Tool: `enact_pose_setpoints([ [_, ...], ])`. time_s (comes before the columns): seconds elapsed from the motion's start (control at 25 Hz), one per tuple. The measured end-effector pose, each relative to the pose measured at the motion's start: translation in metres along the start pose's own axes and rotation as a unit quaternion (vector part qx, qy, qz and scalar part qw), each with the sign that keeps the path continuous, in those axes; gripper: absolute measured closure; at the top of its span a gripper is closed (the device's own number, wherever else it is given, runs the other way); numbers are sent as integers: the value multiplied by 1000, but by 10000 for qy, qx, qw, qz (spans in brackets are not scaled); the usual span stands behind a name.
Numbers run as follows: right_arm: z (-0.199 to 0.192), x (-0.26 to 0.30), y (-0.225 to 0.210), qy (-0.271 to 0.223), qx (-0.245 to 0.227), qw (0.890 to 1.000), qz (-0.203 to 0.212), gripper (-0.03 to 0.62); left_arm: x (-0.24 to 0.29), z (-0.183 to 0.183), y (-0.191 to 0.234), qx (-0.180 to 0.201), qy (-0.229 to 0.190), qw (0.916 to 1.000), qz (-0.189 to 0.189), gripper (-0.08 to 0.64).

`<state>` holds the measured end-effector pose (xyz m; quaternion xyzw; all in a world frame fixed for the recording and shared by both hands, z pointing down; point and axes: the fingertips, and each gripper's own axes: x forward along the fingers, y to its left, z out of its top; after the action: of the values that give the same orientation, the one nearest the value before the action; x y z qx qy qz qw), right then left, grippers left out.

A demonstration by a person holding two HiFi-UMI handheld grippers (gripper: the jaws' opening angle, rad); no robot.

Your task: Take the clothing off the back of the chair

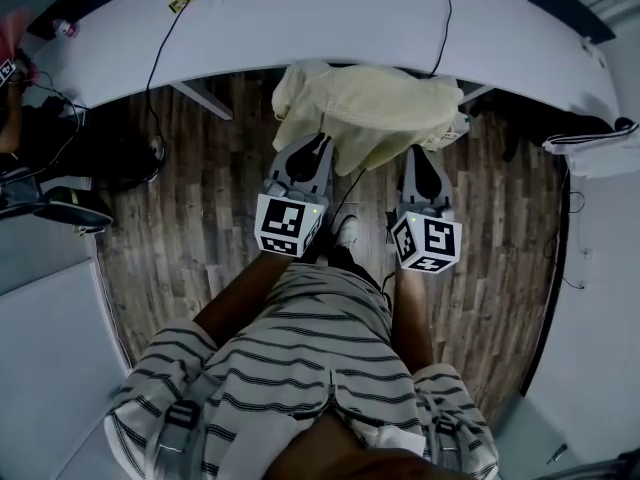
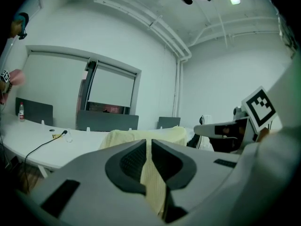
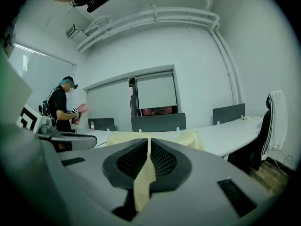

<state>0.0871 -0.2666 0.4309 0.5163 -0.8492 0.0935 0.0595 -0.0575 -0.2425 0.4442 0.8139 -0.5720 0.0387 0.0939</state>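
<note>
While you hold it, the pale yellow garment (image 1: 365,108) hangs bunched between your two tools and the near rim of the white curved counter (image 1: 300,18), above the wood floor (image 1: 200,228). No view shows what is under the cloth, so I can't tell whether a chair back carries it. On your left tool (image 1: 321,140) the jaws are together on a fold, with a strip of yellow fabric pinched between the pads. Your right tool (image 1: 421,156) is the same, clamped on another fold. Both tools sit side by side, near each other, aimed at the counter. In the way is the counter rim, straight beyond the cloth and touching or nearly touching its far side. A black cable (image 1: 165,48) drops off the counter on your left toward the floor, well apart from the garment. A second cable (image 1: 443,18) lies on the counter just beyond the garment's right top corner. A grey counter support (image 1: 205,98) sits under the counter, left of the cloth. Off to your right stands a black chair (image 3: 261,135) with a white striped cloth (image 3: 277,117) over its back, well apart. Another person (image 3: 60,108) stands at the counter's far left end, with a small bottle (image 3: 92,125) on the counter near them. Grey divider panels (image 3: 157,122) line the far side. Your shoe (image 1: 345,230) shows on the floor below, between the tools.
</note>
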Motion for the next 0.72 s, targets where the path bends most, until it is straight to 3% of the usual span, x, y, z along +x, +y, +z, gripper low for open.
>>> enact_pose_setpoints([
  [0.04, 0, 2, -2, 5, 17, 10000, 66, 567, 3, -1, -1, -11, 16, 10000, 24, 534],
  [0.16, -1, 6, -9, 38, 99, 9997, 241, 466, 12, -3, -5, -42, 53, 9999, 89, 526],
  [0.52, -10, 21, -36, 168, 193, 9991, 333, 360, 33, -11, -4, -155, 189, 9995, 213, 366],
  [0.72, -20, 30, -54, 337, 156, 9988, 332, 322, 39, -17, 8, -83, 258, 9988, 396, 320],
])
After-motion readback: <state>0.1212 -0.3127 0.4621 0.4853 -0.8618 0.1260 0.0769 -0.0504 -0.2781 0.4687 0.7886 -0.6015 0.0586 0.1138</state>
